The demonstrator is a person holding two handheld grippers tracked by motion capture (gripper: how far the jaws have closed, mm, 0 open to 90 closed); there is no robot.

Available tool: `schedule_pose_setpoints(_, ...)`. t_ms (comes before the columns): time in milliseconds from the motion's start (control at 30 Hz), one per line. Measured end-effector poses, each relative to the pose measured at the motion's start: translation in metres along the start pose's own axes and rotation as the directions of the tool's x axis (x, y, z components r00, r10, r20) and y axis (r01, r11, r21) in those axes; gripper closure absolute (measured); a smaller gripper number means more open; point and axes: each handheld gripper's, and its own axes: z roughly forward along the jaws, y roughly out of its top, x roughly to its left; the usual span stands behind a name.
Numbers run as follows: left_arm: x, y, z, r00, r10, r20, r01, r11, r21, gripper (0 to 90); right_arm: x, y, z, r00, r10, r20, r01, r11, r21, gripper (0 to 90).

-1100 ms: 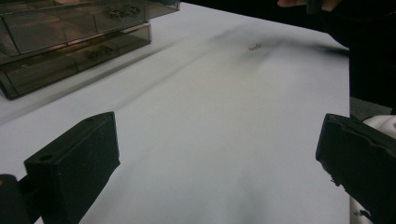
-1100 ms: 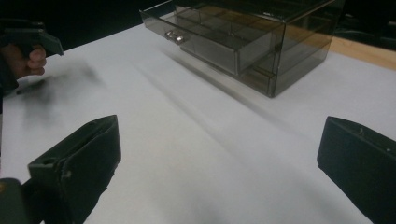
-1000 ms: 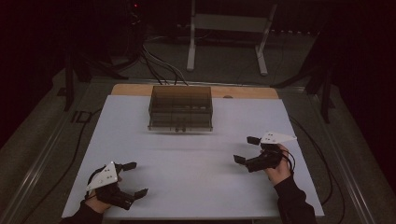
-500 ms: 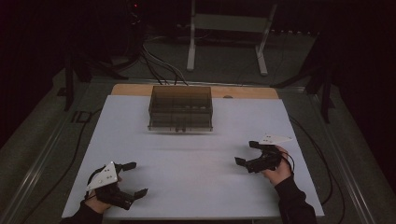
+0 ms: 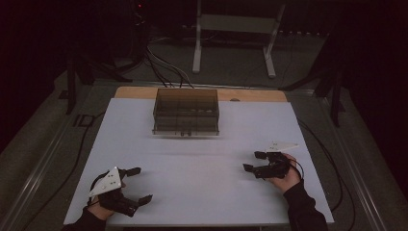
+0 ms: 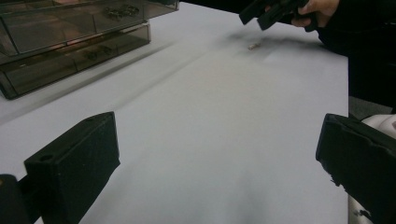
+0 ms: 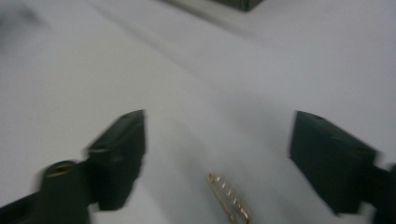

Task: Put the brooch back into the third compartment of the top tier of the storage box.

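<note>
Brass screw (image 7: 228, 203), small and threaded, lies flat on the white table (image 5: 202, 163) between the two black jaws of the right gripper (image 7: 217, 140), low in the right gripper view and a little nearer the left jaw's side than the right one; from the left gripper view it is the tiny glinting piece (image 6: 253, 46) just below the right gripper (image 6: 275, 11). Those jaws stand fairly wide and have just been closing, with the screw between them but neither pad touching it. Its long axis runs slantwise across the gap, one end toward the gripper's body and the other out toward the fingertips, so it is not square to the pads. That slant is the likely trouble: closing pads may catch one end first and spin or flick the piece away, or ride over so slim a thing and pinch only the table. Too shallow a descent would miss it altogether. The left gripper (image 5: 130, 185) rests wide open and empty, well apart at the table's near edge, and the smoked drawer box (image 5: 186, 111) stands far ahead of both
</note>
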Motion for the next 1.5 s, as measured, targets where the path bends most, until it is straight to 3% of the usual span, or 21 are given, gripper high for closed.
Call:
schedule_pose_setpoints(133, 0.000, 0.000, 0.000, 1.0000, 0.000, 0.001, 0.000, 1.0000, 0.000, 0.5, 0.000, -0.003, 0.001, 0.9991, -0.037, 0.023, 0.036, 0.998, 0.044, 39.3)
schedule_pose_setpoints(267, 0.000, 0.000, 0.000, 1.0000, 0.002, 0.001, -0.002, 1.0000, 0.003, 0.5, 0.000, -0.006, 0.003, 0.9992, -0.039, 0.002, 0.039, 0.996, 0.078, 51.0)
schedule_pose_setpoints(600, 0.000, 0.000, -0.001, 1.0000, 0.002, 0.000, -0.002, 1.0000, 0.001, 0.5, -0.001, -0.010, 0.010, 0.9976, -0.069, 0.009, 0.067, 0.988, 0.142, 64.2)
schedule_pose_setpoints(633, 0.000, 0.000, -0.001, 1.0000, 0.004, 0.000, -0.004, 1.0000, 0.001, 0.5, 0.000, -0.011, 0.012, 0.9964, -0.081, 0.026, 0.075, 0.983, 0.167, 68.4)
schedule_pose_setpoints(867, 0.000, 0.000, 0.000, 1.0000, 0.001, 0.001, -0.001, 1.0000, 0.001, 0.5, 0.002, -0.010, 0.011, 0.9921, -0.113, 0.056, 0.099, 0.975, 0.198, 84.5)
schedule_pose_setpoints(1500, -0.001, 0.000, 0.000, 1.0000, 0.000, 0.002, 0.000, 1.0000, 0.003, 0.5, 0.007, -0.002, 0.004, 0.9941, -0.099, 0.046, 0.089, 0.978, 0.188, 86.3)
